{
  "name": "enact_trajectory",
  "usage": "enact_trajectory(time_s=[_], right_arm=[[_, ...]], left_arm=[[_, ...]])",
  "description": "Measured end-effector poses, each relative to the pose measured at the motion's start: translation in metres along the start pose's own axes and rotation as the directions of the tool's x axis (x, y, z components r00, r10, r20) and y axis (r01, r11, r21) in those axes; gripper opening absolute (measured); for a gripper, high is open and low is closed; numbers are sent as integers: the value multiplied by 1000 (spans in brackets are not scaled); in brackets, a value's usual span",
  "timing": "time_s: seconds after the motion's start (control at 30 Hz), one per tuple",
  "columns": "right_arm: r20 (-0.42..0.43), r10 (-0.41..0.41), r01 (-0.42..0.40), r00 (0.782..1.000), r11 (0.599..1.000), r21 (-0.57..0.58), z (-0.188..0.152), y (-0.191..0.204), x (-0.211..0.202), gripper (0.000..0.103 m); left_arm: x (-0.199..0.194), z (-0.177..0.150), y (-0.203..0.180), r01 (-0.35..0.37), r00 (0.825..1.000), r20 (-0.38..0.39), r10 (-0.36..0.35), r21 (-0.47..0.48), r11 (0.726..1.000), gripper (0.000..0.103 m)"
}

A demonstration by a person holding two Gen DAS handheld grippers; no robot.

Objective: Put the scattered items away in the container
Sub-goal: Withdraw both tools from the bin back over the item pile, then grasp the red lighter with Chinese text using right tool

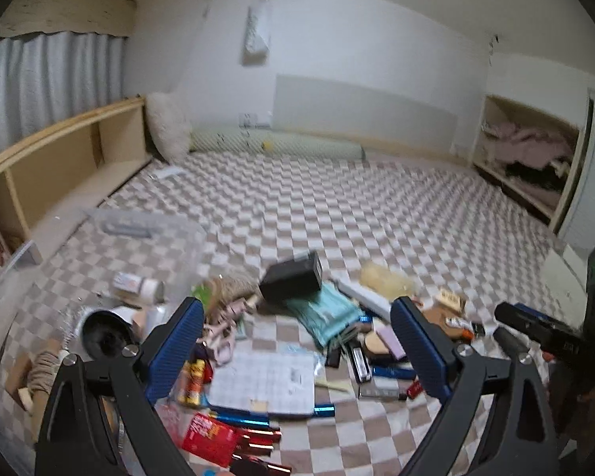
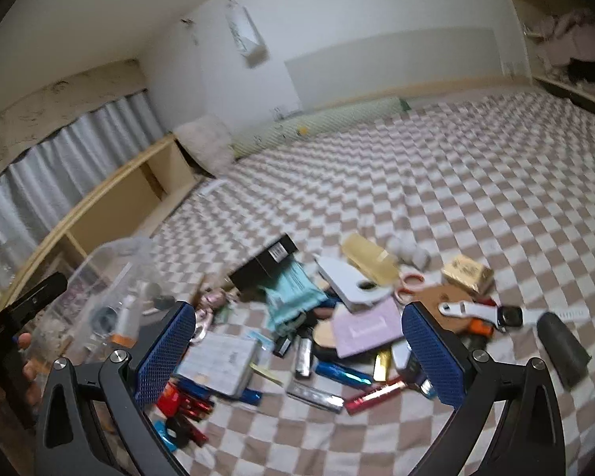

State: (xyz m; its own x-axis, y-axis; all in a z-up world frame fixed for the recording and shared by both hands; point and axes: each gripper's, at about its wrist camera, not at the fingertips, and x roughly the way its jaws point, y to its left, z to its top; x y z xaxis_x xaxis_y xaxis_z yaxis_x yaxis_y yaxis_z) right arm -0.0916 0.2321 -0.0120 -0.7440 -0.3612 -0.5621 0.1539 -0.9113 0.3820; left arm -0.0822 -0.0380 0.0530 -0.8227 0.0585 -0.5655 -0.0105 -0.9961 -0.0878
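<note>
Clear plastic container (image 1: pixel 146 238) sits left of the clutter; both claws, left (image 1: pixel 293 341) and right (image 2: pixel 297 341), gape empty.

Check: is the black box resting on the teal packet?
Touching. In the right wrist view the black box overlaps the upper edge of the teal packet, with no bedsheet visible between them.

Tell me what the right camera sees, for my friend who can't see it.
An open hand-held gripper hovers over a messy pile of small things on a checkered bedspread. A clear plastic box sits at the left.
</note>
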Motion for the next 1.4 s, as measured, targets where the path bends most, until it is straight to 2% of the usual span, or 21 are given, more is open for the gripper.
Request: enact_trajectory(time_s=[0.03, 0.17, 0.27, 0.57, 0.63, 0.8, 0.87, 0.93, 1.0, 1.23, 1.4], right_arm=[[-10, -3, 3, 1000, 1000, 8, -3, -4, 3, 103], [-60, -32, 35, 998, 998, 46, -14, -20, 15, 103], [-120, -24, 34, 992, 996, 86, -22, -30, 29, 103], [-278, -46, 104, 960, 975, 198, -54, -52, 68, 102], [-319, -53, 128, 946, 968, 218, -64, -55, 79, 95], [-420, -56, 193, 906, 937, 291, -87, -66, 108, 60], [-440, -65, 217, 896, 927, 306, -94, -69, 118, 58], [-437, -86, 241, 895, 919, 311, -97, -70, 123, 56], [-433, -118, 270, 894, 912, 308, -98, -70, 128, 49], [-438, -207, 341, 875, 905, 253, -100, -69, 142, 47], [-415, -232, 341, 880, 916, 210, -99, -69, 139, 32]], left_arm=[[4, -3, -4, 4, 1000, -8, -4, 6, 1000, 103], [16, -18, -15, 25, 999, -33, -24, 22, 999, 103], [23, -27, -24, 41, 998, -51, -39, 37, 998, 103], [40, -50, -44, 31, 997, -76, -20, 140, 990, 103], [44, -53, -45, 29, 996, -87, -16, 147, 989, 103], [49, -59, -44, 28, 995, -101, -13, 151, 988, 103], [51, -61, -44, 26, 995, -104, -9, 159, 987, 103], [53, -63, -44, 28, 994, -109, -10, 159, 987, 103], [55, -64, -44, 29, 993, -116, -10, 160, 987, 103], [61, -68, -42, 26, 992, -128, -5, 164, 986, 103], [64, -69, -39, 21, 991, -136, 1, 159, 987, 103]])
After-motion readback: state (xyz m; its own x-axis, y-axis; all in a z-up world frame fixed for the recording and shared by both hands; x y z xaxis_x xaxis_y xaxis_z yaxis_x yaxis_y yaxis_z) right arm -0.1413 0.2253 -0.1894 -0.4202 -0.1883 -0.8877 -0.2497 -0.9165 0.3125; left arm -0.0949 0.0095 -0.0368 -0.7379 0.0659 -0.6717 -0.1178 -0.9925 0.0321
